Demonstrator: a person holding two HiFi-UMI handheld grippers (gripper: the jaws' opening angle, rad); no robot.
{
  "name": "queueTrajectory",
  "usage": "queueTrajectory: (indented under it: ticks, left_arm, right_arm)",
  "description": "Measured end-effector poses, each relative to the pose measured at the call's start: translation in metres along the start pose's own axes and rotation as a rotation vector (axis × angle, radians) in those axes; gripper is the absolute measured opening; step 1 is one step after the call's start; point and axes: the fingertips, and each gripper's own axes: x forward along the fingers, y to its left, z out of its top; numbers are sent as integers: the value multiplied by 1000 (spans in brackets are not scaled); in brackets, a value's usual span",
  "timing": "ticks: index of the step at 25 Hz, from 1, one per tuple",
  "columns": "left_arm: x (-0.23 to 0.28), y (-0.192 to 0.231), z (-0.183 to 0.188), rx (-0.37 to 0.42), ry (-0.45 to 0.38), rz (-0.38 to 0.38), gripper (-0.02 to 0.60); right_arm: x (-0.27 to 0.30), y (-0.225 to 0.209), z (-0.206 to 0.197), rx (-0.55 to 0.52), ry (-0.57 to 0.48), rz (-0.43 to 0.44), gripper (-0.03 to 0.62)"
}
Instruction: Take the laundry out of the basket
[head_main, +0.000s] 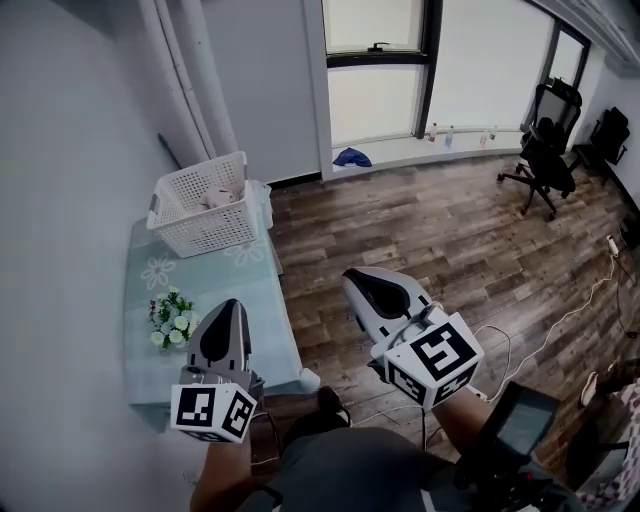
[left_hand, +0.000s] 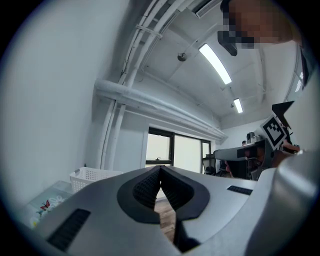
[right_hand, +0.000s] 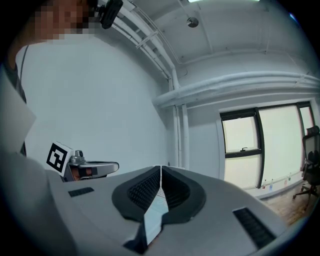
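On the pale green table (head_main: 262, 318) in the head view, against the wall, stands the white lattice basket (head_main: 198, 212). The laundry (head_main: 221, 196), a pinkish bundle, lies inside it toward the far right corner. My left gripper (head_main: 229, 304) and right gripper (head_main: 356, 277) are both well short of the basket, the right one out over the wood floor. I count one basket, one visible piece of cloth (more may lie beneath; I cannot tell), two grippers and one small bunch of flowers (head_main: 173, 318) between the left gripper and the basket.

In the left gripper view, the jaws are pressed together at the tips with nothing between them. The basket (left_hand: 93, 175) sits low and to the left, its contents hidden by the wall.

In the right gripper view, these jaws are also fully closed and empty. The basket is not in sight here.

I judge the cloth soft, light and limp: it should bunch easily and drape once lifted, and may catch on the lattice. I would pinch a raised fold at the top of the bundle. The basket looks light too, so it may need holding down by the rim.
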Motion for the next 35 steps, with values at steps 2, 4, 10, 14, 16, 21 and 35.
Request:
queueTrajectory:
  ticks: [2, 4, 10, 14, 16, 21, 35]
  left_arm:
    - [15, 19, 0, -22, 6, 24, 8]
    - [32, 35, -1, -38, 2, 36, 8]
    - [70, 80, -10, -87, -6, 70, 8]
    - [79, 98, -7, -104, -14, 106, 8]
    - [82, 105, -4, -100, -24, 130, 8]
    - [93, 114, -3, -80, -18, 190, 8]
    - [169, 120, 15, 2, 54, 483, 8]
  right_arm:
    - [27, -7, 3, -8, 14, 24, 18]
    - [55, -14, 5, -14, 32, 46, 18]
    - [123, -25, 12, -76, 56, 86, 18]
    - [155, -27, 14, -75, 77, 134, 18]
    - [167, -26, 17, -84, 74, 165, 18]
    - [196, -32, 17, -85, 60, 237, 20]
    - [287, -113, 30, -116, 44, 577, 54]
